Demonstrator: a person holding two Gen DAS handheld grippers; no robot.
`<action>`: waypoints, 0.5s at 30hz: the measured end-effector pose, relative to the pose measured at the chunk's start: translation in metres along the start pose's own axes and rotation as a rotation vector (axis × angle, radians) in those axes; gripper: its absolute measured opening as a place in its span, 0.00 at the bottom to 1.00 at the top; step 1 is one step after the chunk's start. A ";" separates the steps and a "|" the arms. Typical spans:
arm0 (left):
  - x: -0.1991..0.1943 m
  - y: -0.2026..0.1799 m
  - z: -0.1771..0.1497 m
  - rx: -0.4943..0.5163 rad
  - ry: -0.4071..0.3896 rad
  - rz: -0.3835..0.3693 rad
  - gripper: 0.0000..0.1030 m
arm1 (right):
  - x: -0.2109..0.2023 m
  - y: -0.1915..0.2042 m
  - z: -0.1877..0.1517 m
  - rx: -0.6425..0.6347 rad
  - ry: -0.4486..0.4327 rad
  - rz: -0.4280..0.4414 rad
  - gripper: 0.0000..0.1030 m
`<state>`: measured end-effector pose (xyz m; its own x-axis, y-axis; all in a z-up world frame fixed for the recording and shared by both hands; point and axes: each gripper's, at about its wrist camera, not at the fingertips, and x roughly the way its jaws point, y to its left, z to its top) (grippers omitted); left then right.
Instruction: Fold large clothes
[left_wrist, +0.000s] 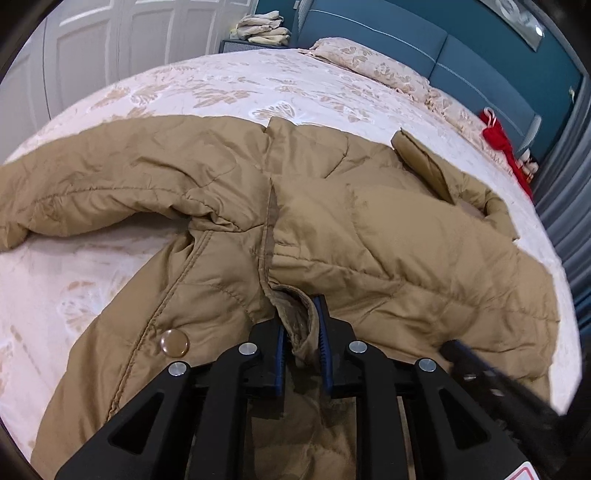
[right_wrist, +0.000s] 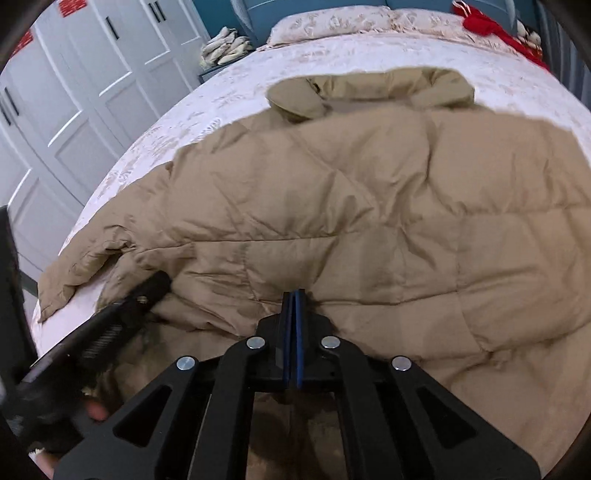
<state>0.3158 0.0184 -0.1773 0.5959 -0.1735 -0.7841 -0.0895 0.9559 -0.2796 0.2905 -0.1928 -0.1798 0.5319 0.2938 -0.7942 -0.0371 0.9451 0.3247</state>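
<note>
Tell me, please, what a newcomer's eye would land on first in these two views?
The big tan puffer jacket spread across the floral bedspread dominates both views. Next comes the left claw pinching a bunched fold at the jacket's near edge, with the right claw shut against the quilted fabric.

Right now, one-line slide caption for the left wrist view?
Left hand-held gripper pinches the hem of a tan puffer jacket spread on a floral bedspread.
</note>
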 end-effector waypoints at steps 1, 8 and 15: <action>-0.001 0.004 0.000 -0.013 0.005 -0.017 0.18 | 0.003 -0.001 0.000 0.005 0.001 0.005 0.00; -0.044 0.047 0.000 -0.059 -0.019 -0.077 0.25 | 0.008 0.006 -0.003 -0.053 -0.029 -0.042 0.00; -0.095 0.167 0.016 -0.257 -0.091 0.102 0.43 | 0.009 0.010 -0.005 -0.069 -0.041 -0.060 0.00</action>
<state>0.2574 0.1978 -0.1406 0.6414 -0.0471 -0.7658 -0.3445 0.8742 -0.3422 0.2904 -0.1798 -0.1862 0.5693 0.2314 -0.7889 -0.0617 0.9689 0.2397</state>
